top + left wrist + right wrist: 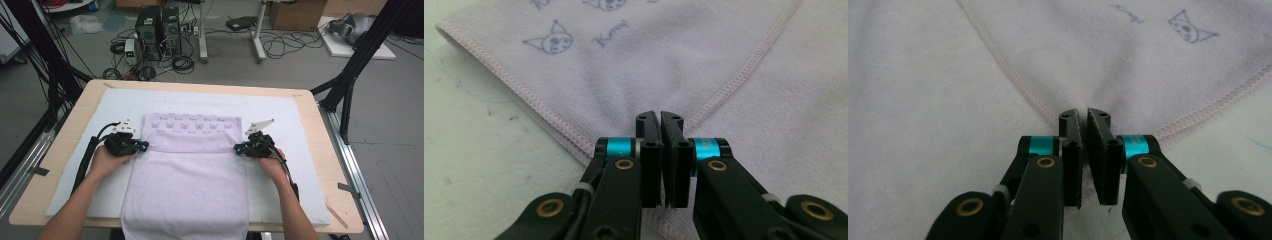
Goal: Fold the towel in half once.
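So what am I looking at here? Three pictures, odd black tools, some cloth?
A person at a table holds a hand-held gripper in each hand. The high view looks down from above: the left gripper and right gripper sit at opposite side edges of a lilac towel, whose far end is folded over, showing a row of printed cat faces. A white mat lies under it. The other two pictures come from cameras riding on each gripper, looking along its black jaws. In both, the jaws are shut, pinching the towel at the fold's edge.
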Demonstrator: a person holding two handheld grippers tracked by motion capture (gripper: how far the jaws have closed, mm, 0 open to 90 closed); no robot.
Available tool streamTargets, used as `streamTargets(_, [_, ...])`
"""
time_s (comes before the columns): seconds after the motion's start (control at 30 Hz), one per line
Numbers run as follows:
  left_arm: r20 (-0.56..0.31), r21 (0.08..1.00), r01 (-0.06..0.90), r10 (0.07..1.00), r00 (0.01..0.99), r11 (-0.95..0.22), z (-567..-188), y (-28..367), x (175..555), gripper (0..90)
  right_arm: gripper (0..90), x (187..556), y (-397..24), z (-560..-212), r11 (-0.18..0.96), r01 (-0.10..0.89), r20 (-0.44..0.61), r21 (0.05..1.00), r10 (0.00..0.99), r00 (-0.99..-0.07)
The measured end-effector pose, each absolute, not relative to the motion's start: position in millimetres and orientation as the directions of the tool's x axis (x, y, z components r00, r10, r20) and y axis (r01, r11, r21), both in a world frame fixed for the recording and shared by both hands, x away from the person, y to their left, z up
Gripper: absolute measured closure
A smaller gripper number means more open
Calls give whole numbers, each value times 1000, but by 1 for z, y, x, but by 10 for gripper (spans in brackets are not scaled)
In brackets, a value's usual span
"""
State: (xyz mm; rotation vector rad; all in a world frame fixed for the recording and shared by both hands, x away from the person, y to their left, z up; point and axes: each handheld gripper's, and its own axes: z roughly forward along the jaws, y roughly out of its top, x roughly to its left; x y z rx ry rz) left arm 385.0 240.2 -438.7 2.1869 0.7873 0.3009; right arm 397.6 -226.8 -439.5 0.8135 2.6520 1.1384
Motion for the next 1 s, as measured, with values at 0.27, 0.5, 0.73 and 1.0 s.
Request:
streamTargets(0.27, [-67,798,419,628,775,-432,-415,248,381,869,857,396,-235,-422,515,406,82,755,540,-838])
streamTargets(0.5, [-63,816,383,592,803,-433,-390,255,358,868,857,377,-242,-393,481,359,85,800,501,-861])
streamTargets(0.73, [-9,826,315,547,837,-468,-384,260,296,869,858,316,-245,-380,503,290,51,814,435,-899])
streamTargets(1.0, [-2,814,295,505,863,-501,-400,262,231,833,809,250,-245,-398,532,271,68,802,369,-927])
